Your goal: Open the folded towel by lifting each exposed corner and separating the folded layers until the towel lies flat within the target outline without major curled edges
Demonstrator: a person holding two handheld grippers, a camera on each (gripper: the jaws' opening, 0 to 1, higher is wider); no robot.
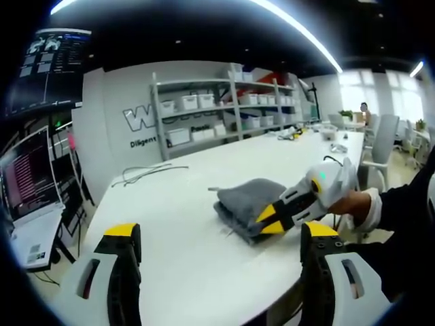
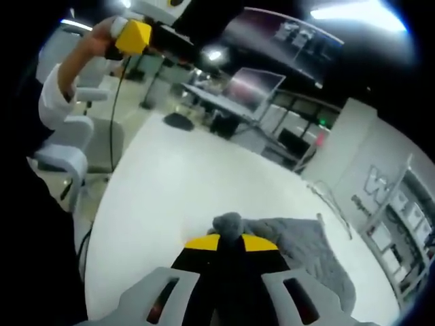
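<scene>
Grey towel (image 1: 248, 197) lay folded on white worktop (image 1: 183, 251). Right hand-held gripper (image 2: 231, 242) pinched towel corner, jaws closed. Left hand-held gripper (image 1: 221, 238) wide open, empty, near towel. Step: first corner lift; next, peel layer back.

The towel (image 1: 250, 198) is grey cloth, soft and matt, with a fuzzy nap that bunches into thick folds (a pinched tuft of it shows in the right gripper view (image 2: 228, 224)). The counter (image 1: 183, 204) is white, smooth and faintly glossy, catching the ceiling light. The right gripper (image 1: 270, 219) looks like hard plastic: a white, slightly shiny shell with matt black jaws tipped in yellow. The left gripper (image 1: 221, 238) has the same finish. The shelving (image 1: 228, 102) behind appears to be grey painted metal holding white plastic bins.
</scene>
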